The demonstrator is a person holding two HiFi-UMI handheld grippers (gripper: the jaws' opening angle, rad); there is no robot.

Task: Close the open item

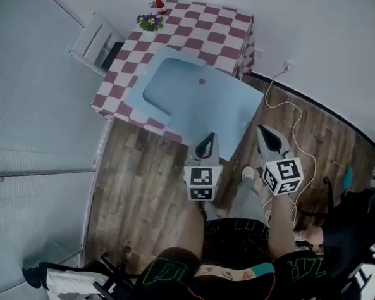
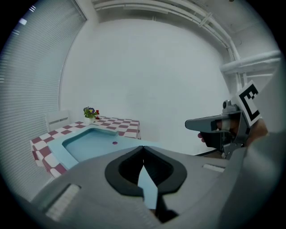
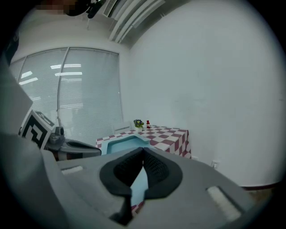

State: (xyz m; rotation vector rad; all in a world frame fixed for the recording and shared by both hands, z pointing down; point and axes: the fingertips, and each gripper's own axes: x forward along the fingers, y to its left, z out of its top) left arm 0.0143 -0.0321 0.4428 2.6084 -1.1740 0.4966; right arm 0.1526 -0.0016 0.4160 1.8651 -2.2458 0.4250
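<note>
Two grippers show in the head view, the left gripper (image 1: 207, 140) and the right gripper (image 1: 264, 132), both held short of the checkered table (image 1: 214, 27) that bears the pale blue open case (image 1: 197, 96); in the left gripper view its jaws meet on nothing, the case ahead on the table; in the right gripper view the jaws likewise stand together, empty, the case beyond them.

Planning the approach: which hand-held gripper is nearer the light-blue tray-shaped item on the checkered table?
Left. The left hand-held gripper overlaps the near edge of the light-blue tray-shaped item; the right hand-held gripper sits off its right corner.
</note>
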